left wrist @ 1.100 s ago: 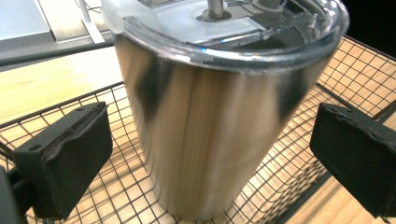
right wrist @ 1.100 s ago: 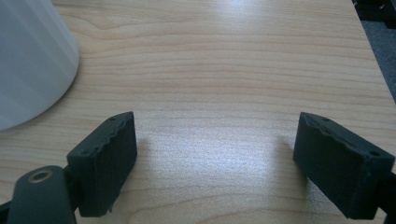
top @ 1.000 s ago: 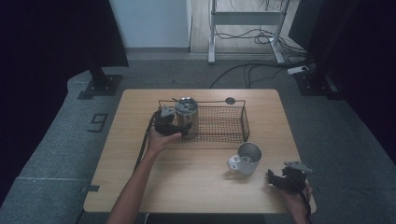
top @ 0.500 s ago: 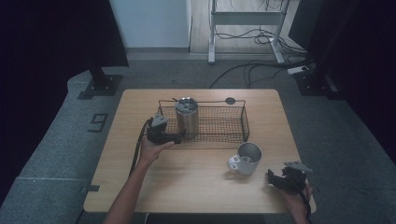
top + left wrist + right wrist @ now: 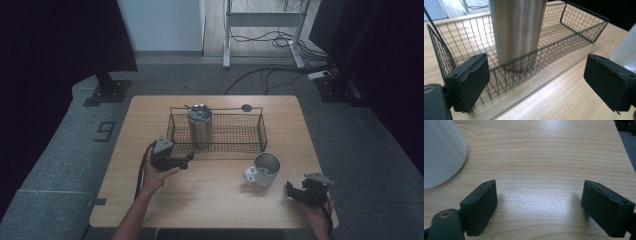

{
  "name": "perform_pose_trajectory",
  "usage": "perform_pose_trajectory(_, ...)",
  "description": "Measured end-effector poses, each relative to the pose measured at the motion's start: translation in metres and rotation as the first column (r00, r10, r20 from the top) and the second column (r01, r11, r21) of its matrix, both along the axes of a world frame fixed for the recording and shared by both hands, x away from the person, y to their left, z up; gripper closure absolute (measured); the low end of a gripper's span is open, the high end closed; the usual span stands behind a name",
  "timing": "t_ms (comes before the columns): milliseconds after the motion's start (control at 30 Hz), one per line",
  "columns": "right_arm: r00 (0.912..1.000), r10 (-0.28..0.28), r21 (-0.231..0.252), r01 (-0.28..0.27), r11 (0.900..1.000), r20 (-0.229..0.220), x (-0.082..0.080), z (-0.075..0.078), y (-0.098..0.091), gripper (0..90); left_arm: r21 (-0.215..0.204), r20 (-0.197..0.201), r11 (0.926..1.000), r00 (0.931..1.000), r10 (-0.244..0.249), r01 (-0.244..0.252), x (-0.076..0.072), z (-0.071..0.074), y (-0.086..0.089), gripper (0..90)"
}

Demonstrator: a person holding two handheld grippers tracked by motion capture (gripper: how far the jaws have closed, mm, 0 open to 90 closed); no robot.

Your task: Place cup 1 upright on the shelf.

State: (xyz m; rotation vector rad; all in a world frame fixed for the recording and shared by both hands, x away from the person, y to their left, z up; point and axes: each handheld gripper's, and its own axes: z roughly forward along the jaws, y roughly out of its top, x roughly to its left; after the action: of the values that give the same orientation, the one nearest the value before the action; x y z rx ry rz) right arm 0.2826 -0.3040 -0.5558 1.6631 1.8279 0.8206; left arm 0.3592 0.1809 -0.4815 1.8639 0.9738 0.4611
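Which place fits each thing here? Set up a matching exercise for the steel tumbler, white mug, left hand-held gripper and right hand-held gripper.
Things:
1 steel tumbler
2 white mug
3 left hand-held gripper
4 right hand-held gripper

Places:
a near right corner of the table
b upright inside the wire basket
c just outside the basket's near left corner
d on the table in front of the basket

Pairs: 1-b, 2-d, 3-c, 4-a

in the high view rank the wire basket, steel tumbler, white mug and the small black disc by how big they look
1. wire basket, widest by far
2. steel tumbler, standing in the basket's left end
3. white mug, close to the tumbler in size; it sits nearer the camera, so this order is unsure
4. small black disc, clearly smallest
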Motion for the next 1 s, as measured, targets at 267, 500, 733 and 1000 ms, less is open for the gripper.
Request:
perform_pose_trajectory(267, 1.0, 0.0, 0.0, 0.0, 1.0, 0.0, 0.0, 0.0, 0.0, 13.2, 0.017, -0.04, 0.9998, 0.9992, -0.006, 0.006, -0.018, -0.014, 0.005, 7.8)
perform_pose_trajectory(500, 1.0, 0.001, -0.001, -0.001, 1.0, 0.001, 0.0, 0.0, 0.0, 13.2, 0.008, -0.078, 1.0, 0.997, -0.001, 0.002, -0.029, -0.029, 0.01, 8.2)
perform_pose_trajectory(733, 1.0, 0.0, 0.0, 0.0, 1.0, 0.0, 0.0, 0.0, 0.0, 13.2, 0.028, -0.114, 0.9996, 0.9935, 0.006, -0.003, -0.032, -0.042, 0.012, 9.2)
perform_pose_trajectory(1000, 1.0, 0.002, 0.007, -0.002, 1.0, 0.003, 0.0, 0.0, 0.0, 13.7, 0.024, -0.116, 0.9996, 0.9932, 0.014, -0.011, -0.034, -0.045, 0.012, 9.3)
